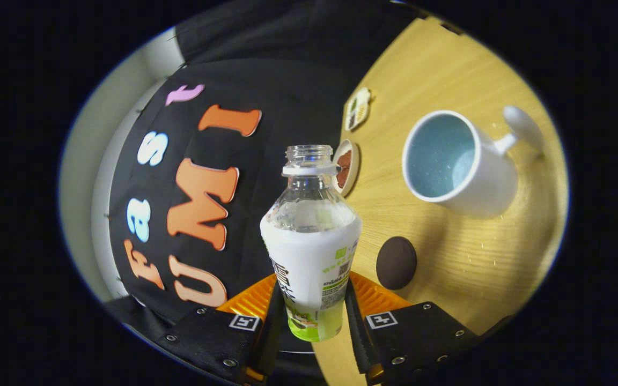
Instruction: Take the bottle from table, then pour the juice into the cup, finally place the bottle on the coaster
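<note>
Gripper (311, 316) fingers clamp the uncapped bottle (310, 241) low at centre frame, tilted, so juice may miss the cup (456, 163) at right, wetting the table (459, 64).

The gripper (311, 316) is rolled steeply over to one side, so that the wooden tabletop appears tipped up on edge beside it. Its two fingers (273, 321) stand close together and parallel, both pressed against the lower body of a clear plastic bottle with a white and green label (311, 252), one on each flank. The bottle's open, capless neck points straight forward along the fingers. The fingers' square marker tags sit level with each other on either side of the bottle.
</note>
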The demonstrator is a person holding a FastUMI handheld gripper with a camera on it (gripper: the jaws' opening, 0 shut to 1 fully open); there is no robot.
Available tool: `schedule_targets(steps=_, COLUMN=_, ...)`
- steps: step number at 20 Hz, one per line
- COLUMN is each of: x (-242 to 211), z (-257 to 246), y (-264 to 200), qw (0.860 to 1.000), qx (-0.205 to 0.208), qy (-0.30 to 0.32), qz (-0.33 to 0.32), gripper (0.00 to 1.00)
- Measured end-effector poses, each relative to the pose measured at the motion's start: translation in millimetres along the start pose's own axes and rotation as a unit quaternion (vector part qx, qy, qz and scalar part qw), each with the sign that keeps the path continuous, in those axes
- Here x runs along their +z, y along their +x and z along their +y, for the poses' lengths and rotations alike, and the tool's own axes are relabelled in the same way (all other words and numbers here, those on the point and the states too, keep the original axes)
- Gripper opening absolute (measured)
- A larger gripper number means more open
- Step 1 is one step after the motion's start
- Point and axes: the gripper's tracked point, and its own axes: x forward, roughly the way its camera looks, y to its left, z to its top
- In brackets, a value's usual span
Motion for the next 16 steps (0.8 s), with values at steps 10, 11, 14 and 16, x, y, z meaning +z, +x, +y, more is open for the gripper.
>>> schedule_targets(steps=10, x=-5.0, z=24.6, y=10.5, qw=0.921, qx=0.008, qy=-0.389, qz=-0.017, gripper=0.58)
schedule_targets(steps=11, x=-4.0, z=25.5, y=12.5, qw=0.910, qx=0.010, qy=-0.415, qz=-0.023, gripper=0.58)
schedule_targets(steps=14, x=-0.7, z=23.1, y=19.4, qw=0.879, qx=-0.001, qy=-0.476, qz=-0.040, gripper=0.58)
schedule_targets(steps=16, x=0.1, z=19.7, y=23.7, qw=0.865, qx=0.002, qy=-0.499, qz=-0.046, gripper=0.58)
